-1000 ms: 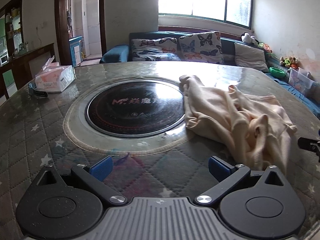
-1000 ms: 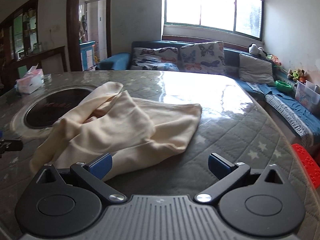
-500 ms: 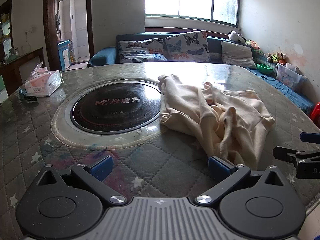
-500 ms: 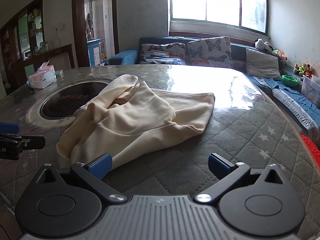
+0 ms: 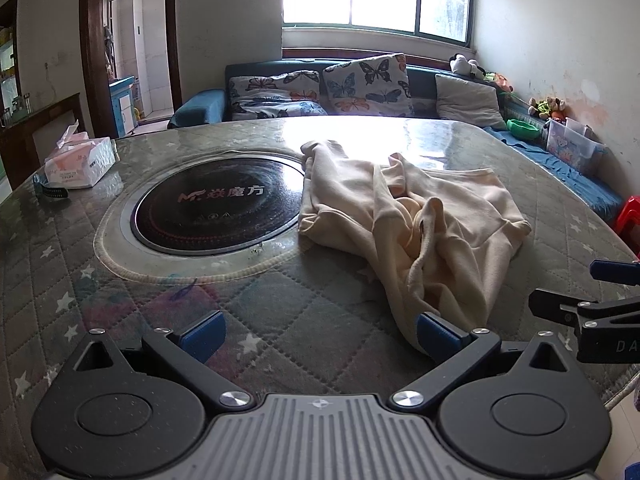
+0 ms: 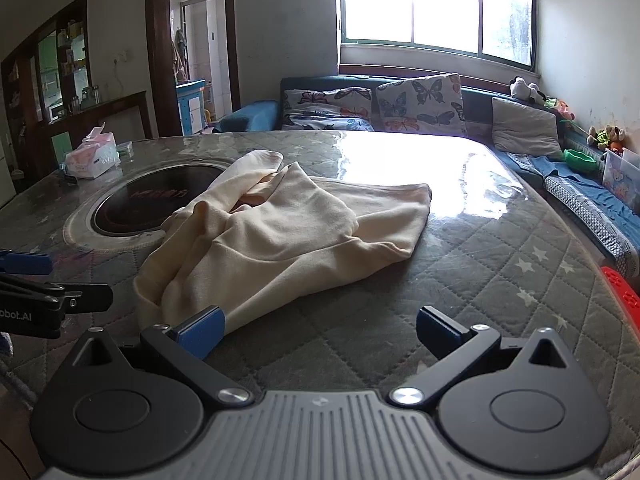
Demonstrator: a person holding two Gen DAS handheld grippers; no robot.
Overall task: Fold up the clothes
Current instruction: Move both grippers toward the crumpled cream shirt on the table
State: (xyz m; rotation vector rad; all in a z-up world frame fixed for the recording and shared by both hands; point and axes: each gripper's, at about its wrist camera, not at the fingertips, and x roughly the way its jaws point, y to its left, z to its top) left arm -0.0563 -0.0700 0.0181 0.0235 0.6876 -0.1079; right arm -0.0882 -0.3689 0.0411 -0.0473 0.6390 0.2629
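Observation:
A crumpled cream garment [image 5: 412,220] lies on the quilted grey table [image 5: 280,300], to the right of a round black cooktop [image 5: 218,206]. It also shows in the right wrist view [image 6: 280,236]. My left gripper [image 5: 318,334] is open and empty, low over the table's near edge, with its right fingertip beside the garment's near hem. My right gripper [image 6: 318,332] is open and empty, with its left fingertip at the garment's near edge. Each gripper shows at the side of the other's view.
A tissue box [image 5: 78,162] and a small dark object [image 5: 50,192] stand at the table's far left. A sofa with butterfly cushions [image 5: 360,84] runs behind the table. A red stool [image 5: 628,216] and a storage box [image 5: 572,144] are at the right.
Both grippers have drawn back toward the table's near edge. More of the table and garment is in view, and each gripper shows larger in the other's view. Both stay open.

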